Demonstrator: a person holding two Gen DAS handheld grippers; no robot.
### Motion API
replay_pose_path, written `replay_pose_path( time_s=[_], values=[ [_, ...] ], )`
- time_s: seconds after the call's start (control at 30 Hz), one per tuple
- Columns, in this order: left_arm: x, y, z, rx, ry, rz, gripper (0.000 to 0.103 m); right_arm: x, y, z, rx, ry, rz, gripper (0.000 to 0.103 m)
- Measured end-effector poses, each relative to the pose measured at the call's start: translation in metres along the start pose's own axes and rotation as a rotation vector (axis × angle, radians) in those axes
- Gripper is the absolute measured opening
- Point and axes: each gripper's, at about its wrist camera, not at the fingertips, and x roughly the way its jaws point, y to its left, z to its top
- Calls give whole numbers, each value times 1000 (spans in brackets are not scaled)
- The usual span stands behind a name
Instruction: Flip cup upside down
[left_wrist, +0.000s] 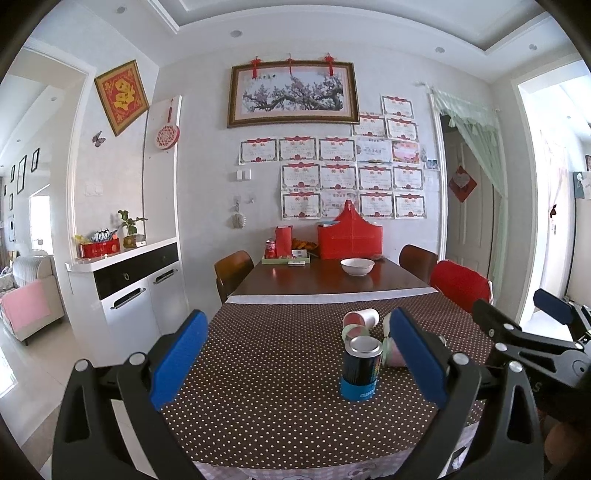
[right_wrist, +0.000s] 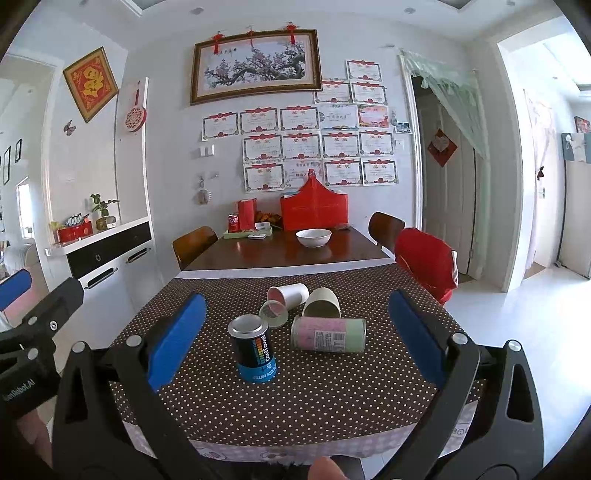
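A dark blue cup with upside-down lettering stands on the dotted tablecloth, its metallic end up. Behind it, all lying on their sides, are a white cup, a small green cup, a beige cup and a pink-and-green cup. My right gripper is open and empty, held back from the cups near the table's front edge. My left gripper is open too, with the blue cup just inside its right finger, not touched.
A white bowl and red boxes sit on the bare wooden far half of the table. Chairs stand at both sides. A white cabinet is to the left. A fingertip shows at the bottom.
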Motion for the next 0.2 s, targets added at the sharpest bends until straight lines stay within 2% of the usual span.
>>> replay_pose_path(
  time_s=[0.2],
  values=[
    [2, 1, -1, -7, 14, -3, 97, 0, 0, 0, 3, 2, 0, 97]
  ],
)
